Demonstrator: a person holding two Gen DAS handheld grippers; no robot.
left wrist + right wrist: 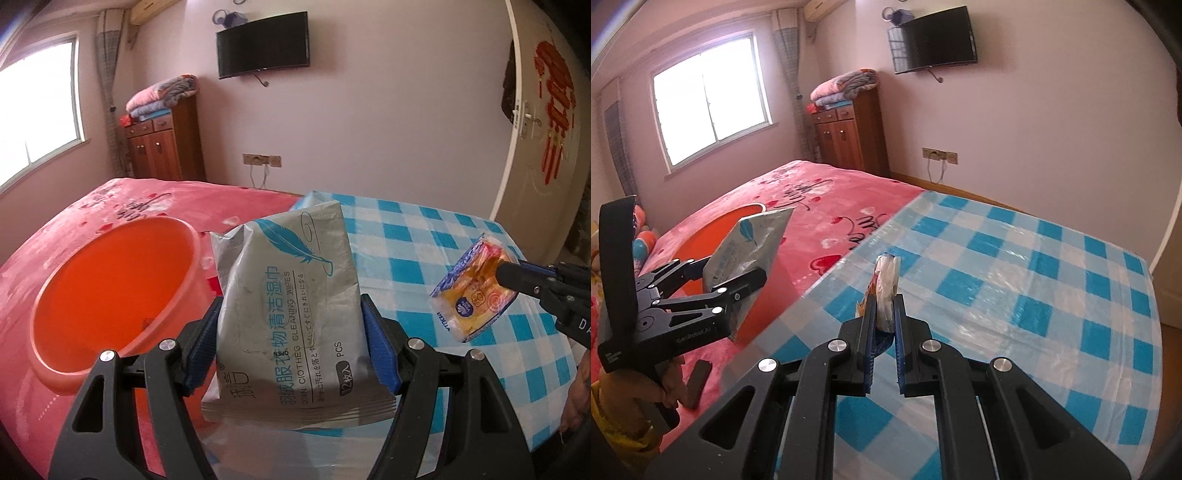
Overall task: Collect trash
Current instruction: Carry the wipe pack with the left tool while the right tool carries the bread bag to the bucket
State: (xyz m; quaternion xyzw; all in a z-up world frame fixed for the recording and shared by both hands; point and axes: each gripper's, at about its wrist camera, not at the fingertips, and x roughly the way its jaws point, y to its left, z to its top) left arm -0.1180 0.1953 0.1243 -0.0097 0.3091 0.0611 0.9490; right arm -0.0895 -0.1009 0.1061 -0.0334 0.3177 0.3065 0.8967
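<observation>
My left gripper (291, 310) is shut on a grey wet-wipes pack (291, 295) with a blue feather print, held up beside the orange bucket (110, 291), which stands on the pink bed to its left. The left gripper (738, 273) and the wipes pack (750, 251) also show in the right wrist view, in front of the bucket (698, 254). My right gripper (884, 299) is shut on a small yellow and blue tissue packet (886, 284), held above the checked cloth. The packet also shows in the left wrist view (476, 291), pinched by the right gripper (517, 277).
A blue and white checked cloth (1015, 280) covers the table next to the pink bed (812, 206). A dark phone-like object (698, 384) lies on the bed near the person's hand. A wooden cabinet (849, 133), window and wall TV stand behind.
</observation>
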